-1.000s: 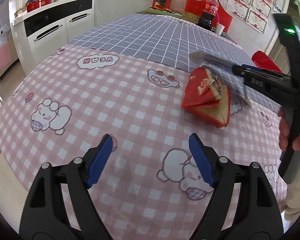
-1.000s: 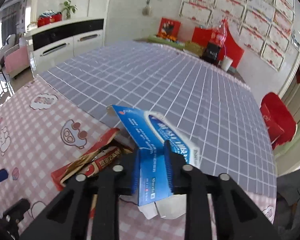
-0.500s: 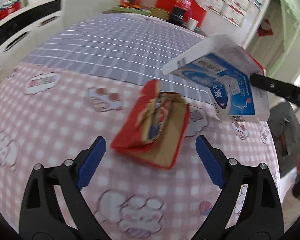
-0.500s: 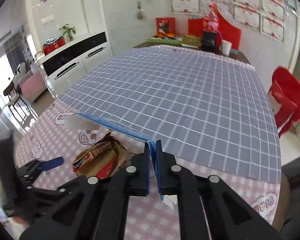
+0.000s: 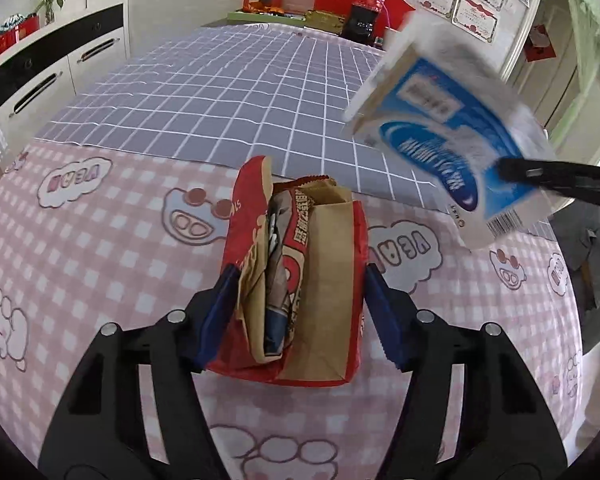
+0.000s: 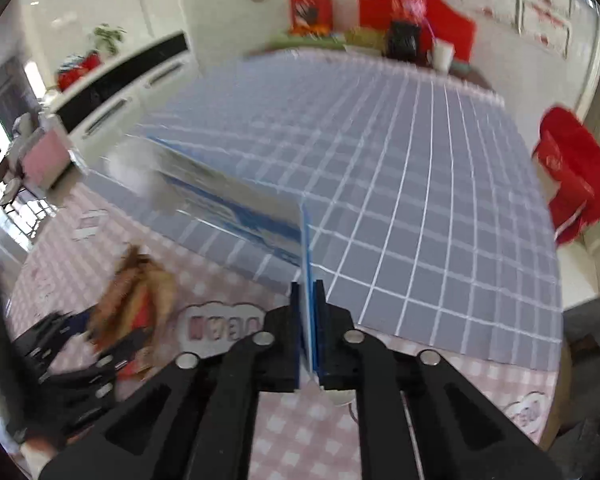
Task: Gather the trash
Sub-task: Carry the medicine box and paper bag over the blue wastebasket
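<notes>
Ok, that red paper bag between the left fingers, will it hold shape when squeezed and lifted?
Probably not. The red paper bag is thin creased paper, gaping open at the top, so it should crumple inward. It looks light, stuffed with wrappers that could spill if tilted. The left hand-held gripper straddles it, so a slow close seems safest.

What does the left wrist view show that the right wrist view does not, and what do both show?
Only the left wrist view shows the left gripper from behind, its blue pads either side of the red bag, and the printed face of the blue box. Only the right wrist view shows the right gripper shut on the box's thin edge, and a red chair. Both show the bag, the box, the checked tablecloth, the white cabinet and the cola bottle.
</notes>
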A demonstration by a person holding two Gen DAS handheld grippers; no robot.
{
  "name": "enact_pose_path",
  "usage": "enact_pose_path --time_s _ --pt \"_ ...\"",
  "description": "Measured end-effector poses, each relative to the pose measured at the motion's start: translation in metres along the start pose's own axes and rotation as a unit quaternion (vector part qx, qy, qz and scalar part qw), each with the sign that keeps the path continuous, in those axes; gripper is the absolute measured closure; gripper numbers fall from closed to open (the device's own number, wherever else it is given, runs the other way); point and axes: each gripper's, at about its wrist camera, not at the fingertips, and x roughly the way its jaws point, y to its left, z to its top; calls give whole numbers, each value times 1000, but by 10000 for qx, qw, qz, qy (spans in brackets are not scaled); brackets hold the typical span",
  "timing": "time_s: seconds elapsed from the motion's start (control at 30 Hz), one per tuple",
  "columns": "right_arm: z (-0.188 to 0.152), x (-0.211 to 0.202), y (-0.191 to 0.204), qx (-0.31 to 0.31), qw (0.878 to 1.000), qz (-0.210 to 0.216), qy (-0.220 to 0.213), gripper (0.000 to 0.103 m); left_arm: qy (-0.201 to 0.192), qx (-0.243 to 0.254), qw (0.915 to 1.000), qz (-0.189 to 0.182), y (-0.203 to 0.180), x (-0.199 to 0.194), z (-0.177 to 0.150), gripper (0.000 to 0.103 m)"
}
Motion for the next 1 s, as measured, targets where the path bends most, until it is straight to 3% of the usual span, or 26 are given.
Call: enact_pose_path --time_s 0.13,0.2,0.5,0.8,1.0 --pt "1 19 -3 133 9999 -16 -86 100 -1 -111 9999 80 12 -8 -3 42" --pt "1 18 -6 297 9993 200 -103 100 -48 -143 9998 109 20 -15 -8 42" --pt "-5 -14 24 66 9980 452 -427 100 -383 -330 9982 329 38 -51 -14 42" --pt "-29 -34 110 -667 9911 1064 -430 100 -795 -644 9911 855 73 -112 -44 42" --pt "-41 -48 185 -1255 9792 1526 -455 100 -1038 -1101 9787 1386 116 -159 -80 42"
